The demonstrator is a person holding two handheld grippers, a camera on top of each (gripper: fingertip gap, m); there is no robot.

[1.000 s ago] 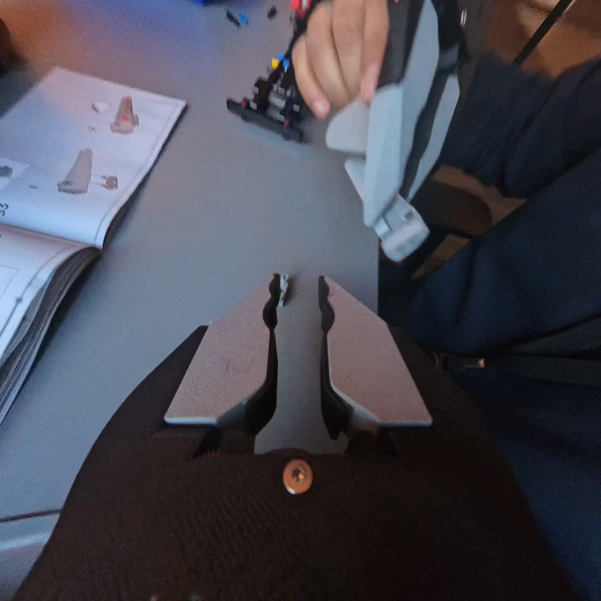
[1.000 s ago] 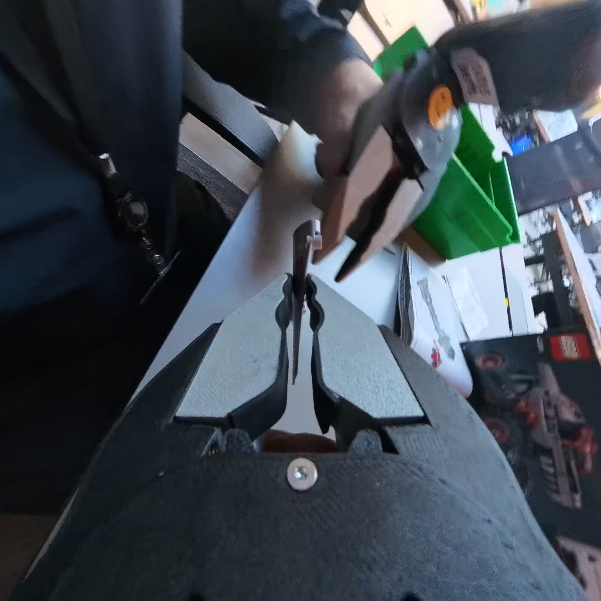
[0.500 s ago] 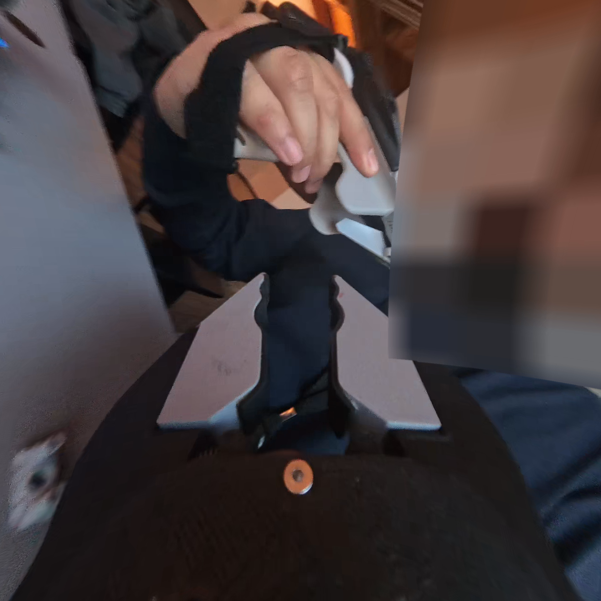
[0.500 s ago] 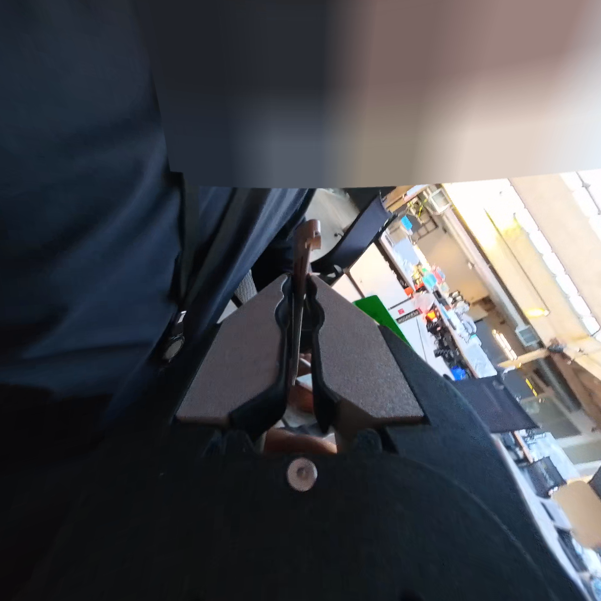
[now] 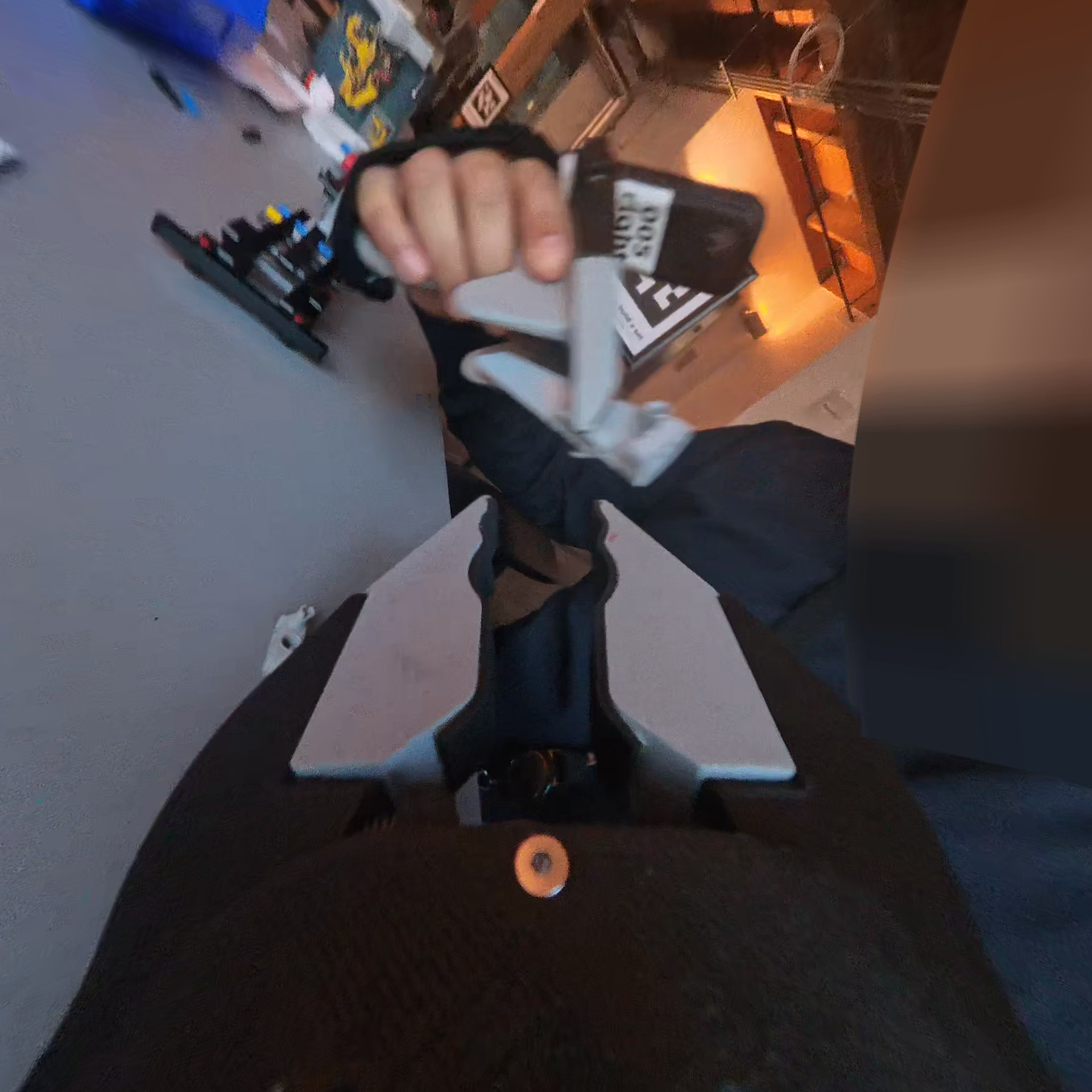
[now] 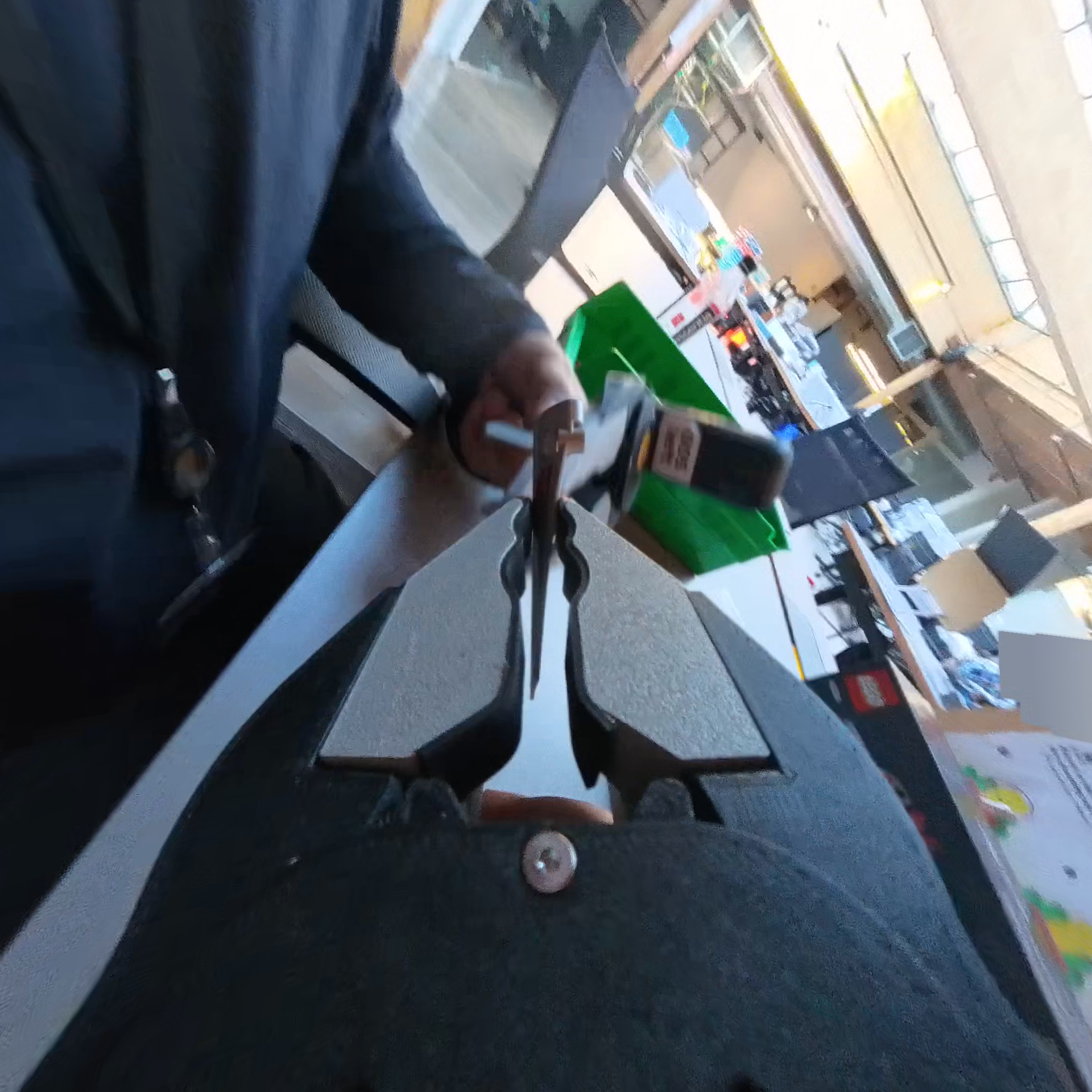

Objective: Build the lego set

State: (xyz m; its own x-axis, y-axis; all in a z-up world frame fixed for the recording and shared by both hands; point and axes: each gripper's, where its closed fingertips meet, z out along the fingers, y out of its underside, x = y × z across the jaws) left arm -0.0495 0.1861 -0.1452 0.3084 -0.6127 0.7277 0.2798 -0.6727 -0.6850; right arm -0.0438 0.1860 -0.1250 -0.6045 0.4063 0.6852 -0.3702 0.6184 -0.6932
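Lego piece (image 6: 546, 520), seemingly pinched, right claw (image 6: 542, 520)

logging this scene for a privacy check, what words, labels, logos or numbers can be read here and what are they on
I won't copy out writing; these things bear it.
Pale label on the black body of the right tool: blurred.
Black-and-white marker tag beneath it: pattern plus tiny print.
Red logo patch on a black box: a brand mark.
Printed sheet at the right edge: too small to read.

Grey table (image 5: 148, 473), green bin (image 6: 679, 520), black-and-multicoloured lego assembly (image 5: 260, 266)
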